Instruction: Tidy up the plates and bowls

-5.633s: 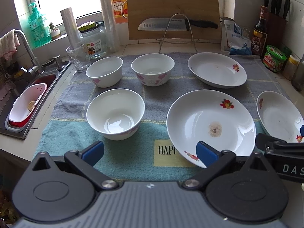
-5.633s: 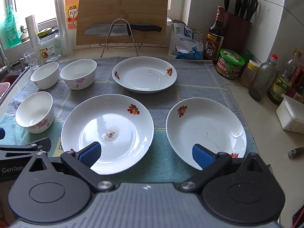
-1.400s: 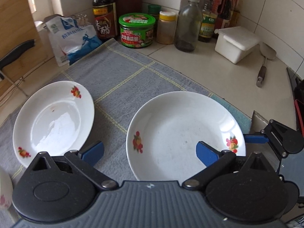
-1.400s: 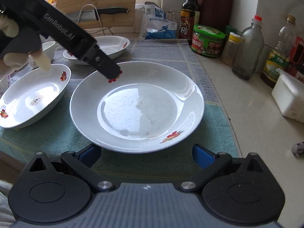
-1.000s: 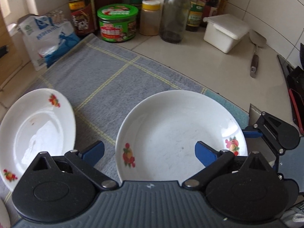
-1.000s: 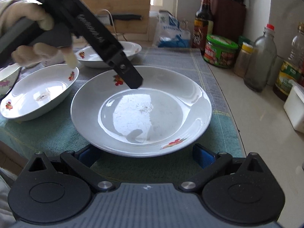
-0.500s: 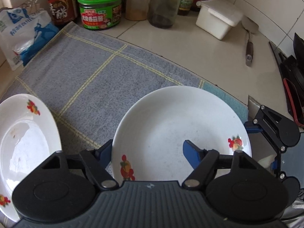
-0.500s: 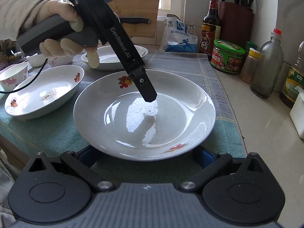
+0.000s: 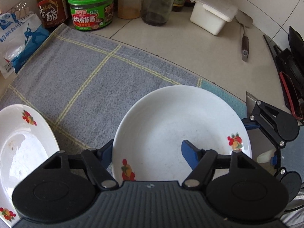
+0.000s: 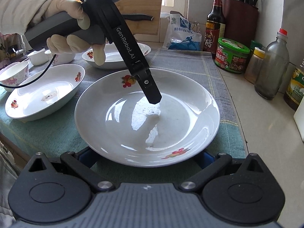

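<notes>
Two claws are noted at one white plate (image 9: pixel 180 123), which is set on the blue-grey towel (image 9: pixel 85 76) near the towel's right edge, flat on the counter (image 9: pixel 180 53).

Left claw (image 9: pixel 148 150): pointed steeply down over the plate's left rim and held in a gloved hand (image 10: pixel 72 38). Its jaws have just been closing, and the rim is caught between them. One blue pad (image 9: pixel 107 152) is seen just outside the rim, against the plate's edge. The other pad (image 9: pixel 190 155) is placed inside, over the sloping wall. From the right wrist view, that inner finger's tip is seen down at the glazed surface and meets its own reflection. Whether both pads are pressed firmly on the plate cannot be told. The gap is roughly half of the wide spread.

Right claw (image 10: pixel 146 157): released, jaws spread wide. It is set low at the plate's near edge. Both blue pads are partly hidden beneath the overhanging rim, one at each side. Contact with the plate cannot be told.

Plate is not lifted; its base is seated on the towel.

Nearby: a second plate (image 9: pixel 24 142) is placed just left of it, not touching. A third plate (image 10: pixel 114 57) is seen further back. Small bowls (image 10: pixel 14 74) are grouped at the far left.
</notes>
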The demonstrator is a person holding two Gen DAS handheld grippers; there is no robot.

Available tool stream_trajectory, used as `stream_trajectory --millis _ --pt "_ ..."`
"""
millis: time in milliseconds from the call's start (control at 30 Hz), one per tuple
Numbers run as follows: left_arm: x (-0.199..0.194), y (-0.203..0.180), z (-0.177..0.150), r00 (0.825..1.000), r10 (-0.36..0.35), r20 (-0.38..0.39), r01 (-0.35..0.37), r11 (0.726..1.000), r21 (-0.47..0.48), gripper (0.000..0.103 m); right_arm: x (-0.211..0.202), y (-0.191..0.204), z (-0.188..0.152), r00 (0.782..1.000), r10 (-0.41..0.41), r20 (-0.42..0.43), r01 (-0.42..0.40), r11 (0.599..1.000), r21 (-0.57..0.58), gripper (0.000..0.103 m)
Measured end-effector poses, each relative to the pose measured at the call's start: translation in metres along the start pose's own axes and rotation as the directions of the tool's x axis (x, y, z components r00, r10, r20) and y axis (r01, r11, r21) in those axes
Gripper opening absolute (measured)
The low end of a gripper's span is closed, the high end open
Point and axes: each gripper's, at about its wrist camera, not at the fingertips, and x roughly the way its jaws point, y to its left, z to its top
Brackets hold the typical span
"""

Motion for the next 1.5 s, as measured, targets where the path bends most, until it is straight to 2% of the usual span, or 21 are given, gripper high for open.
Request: stream_trajectory --millis 467,900,1500 --pt "-0.005 0.013 0.028 0.998 -0.002 0.061 0.003 1.000 -0.010 0.073 0.008 -0.019 0.020 0.999 -0.038 0.004 0.038 0.999 -0.030 0.103" --pt "0.011 0.031 0.064 0.996 0.007 0.087 -0.006 1.000 -0.012 0.073 0.032 -0.055 0.037 0.999 -0.042 -0.016 0.042 0.999 -0.012 0.103" --pt "0.029 0.041 0.072 0.995 0.006 0.101 -0.005 1.000 -0.016 0.073 0.041 -0.065 0.040 0.998 -0.064 -0.030 0.064 0.998 0.006 0.103"
